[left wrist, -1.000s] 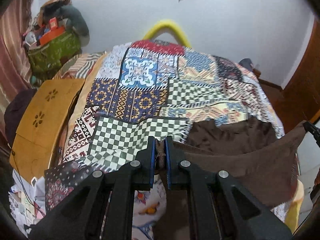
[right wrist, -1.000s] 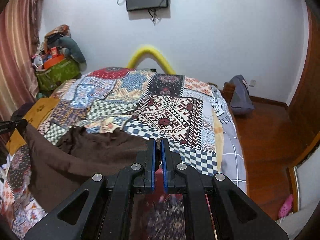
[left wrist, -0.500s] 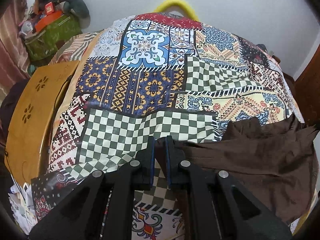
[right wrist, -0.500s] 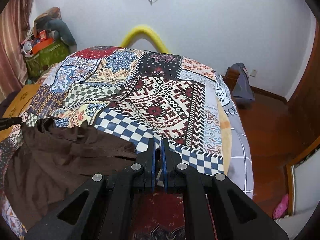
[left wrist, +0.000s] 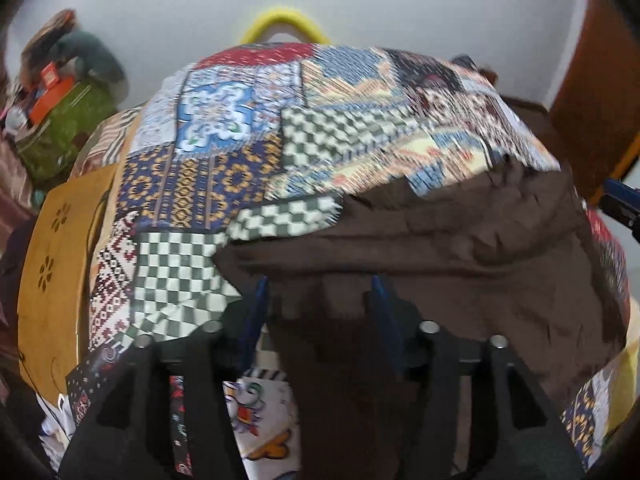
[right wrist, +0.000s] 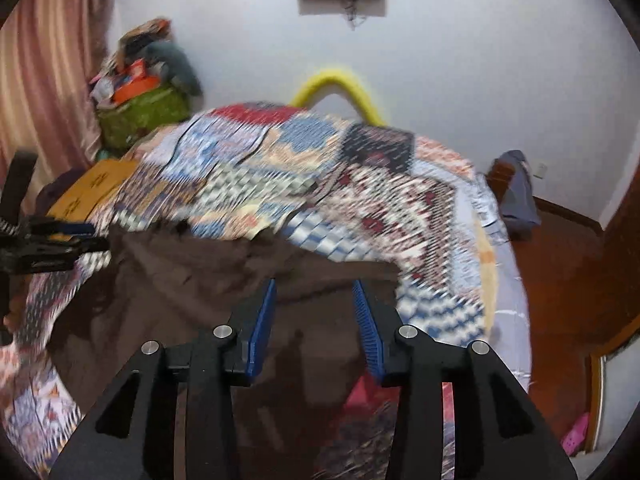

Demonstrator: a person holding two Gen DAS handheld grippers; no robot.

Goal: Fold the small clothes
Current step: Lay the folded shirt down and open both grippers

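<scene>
A patchwork bedspread (left wrist: 224, 176) covers the bed from its near edge to the white wall (right wrist: 460, 60), most of its far half lying bare. Across the near part lies a brown garment (left wrist: 460, 256), its long axis running side to side between the two grippers, its far edge rumpled and its near edge hanging toward the cameras. A wooden board (left wrist: 56, 264) borders the bed on the left; open wood floor (right wrist: 560, 264) runs along the right. The left gripper (left wrist: 318, 300) tilts steeply down over the garment's left end; its jaws have just been opening and stand well apart, the cloth lying slack between them, ungripped. The right gripper (right wrist: 314, 304) slants down over the right end, its jaws likewise just opening, the blue pads (right wrist: 262, 320) clear of the fabric below.
</scene>
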